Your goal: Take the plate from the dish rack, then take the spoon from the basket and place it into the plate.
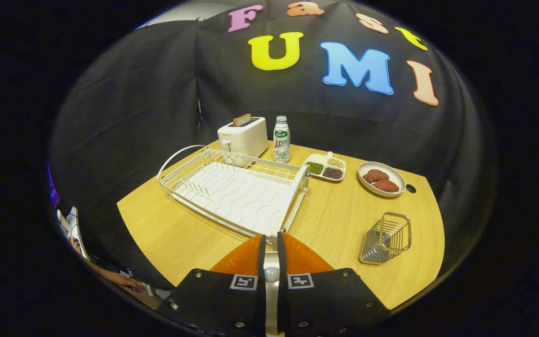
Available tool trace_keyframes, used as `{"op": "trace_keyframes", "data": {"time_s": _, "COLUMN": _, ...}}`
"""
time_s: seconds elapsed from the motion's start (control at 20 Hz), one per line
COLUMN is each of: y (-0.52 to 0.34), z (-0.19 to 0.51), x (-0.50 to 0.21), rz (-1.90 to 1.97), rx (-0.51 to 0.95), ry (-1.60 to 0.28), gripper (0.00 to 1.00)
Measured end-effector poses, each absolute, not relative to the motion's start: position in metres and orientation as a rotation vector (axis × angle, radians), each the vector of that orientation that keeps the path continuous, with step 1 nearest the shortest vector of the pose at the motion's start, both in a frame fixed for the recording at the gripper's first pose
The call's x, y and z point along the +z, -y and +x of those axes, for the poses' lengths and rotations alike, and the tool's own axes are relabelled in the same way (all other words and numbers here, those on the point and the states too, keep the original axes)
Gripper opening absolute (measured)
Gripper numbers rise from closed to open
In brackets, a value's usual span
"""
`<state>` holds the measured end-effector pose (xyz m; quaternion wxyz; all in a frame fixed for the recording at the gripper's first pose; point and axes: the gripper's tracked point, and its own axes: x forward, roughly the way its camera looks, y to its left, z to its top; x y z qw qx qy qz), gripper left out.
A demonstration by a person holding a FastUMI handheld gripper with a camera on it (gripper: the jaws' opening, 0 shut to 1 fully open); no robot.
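The main risk is the grip itself. The fingers [246, 256] stand almost together, with only a narrow slot between them, and a thin white edge fills that slot. Since the dish rack [232, 161] has no plate in it, I judge this edge to be the plate [272, 262], seen edge-on and pinched by its rim. A rim pinch gives little hold, so a quick swing or tilt could let the plate pivot, slip out and strike the bench [335, 215]. I cannot tell how much of the plate hangs below the fingers. That makes setting it down a blind move, and it could land hard or catch the near corner of the rack, which sits just ahead of the fingertips.

A second risk is where the plate gets set down. The bare bench to the right of the rack is narrow, and the wire basket [386, 238] stands at the near right of it. A plate set too close could knock the light basket over. No spoon handle shows above the basket's rim, so the spoon may lie low inside it and be awkward to pinch later.

Along the far side stand 4 things well clear of the work: a toaster [244, 135], a bottle [281, 139], a divided tray [326, 167] and a dish of red patties [382, 179].

The rack lies ahead and to the left. The basket lies to the right and apart from the fingers.
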<state>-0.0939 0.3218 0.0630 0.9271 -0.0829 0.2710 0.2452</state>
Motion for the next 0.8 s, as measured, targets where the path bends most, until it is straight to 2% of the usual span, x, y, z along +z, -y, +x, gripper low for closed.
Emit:
{"op": "trace_keyframes", "data": {"time_s": 0.35, "y": -0.337, "z": -0.091, "x": 0.054, "rz": -0.221, "rx": 0.547, "ry": -0.569, "gripper": 0.09}}
{"op": "trace_keyframes", "data": {"time_s": 0.55, "y": -0.335, "z": -0.087, "x": 0.055, "rz": -0.266, "rx": 0.557, "ry": -0.541, "gripper": 0.17}}
{"op": "trace_keyframes", "data": {"time_s": 0.8, "y": -0.319, "z": -0.086, "x": 0.075, "rz": -0.240, "rx": 0.526, "ry": -0.493, "gripper": 0.18}}
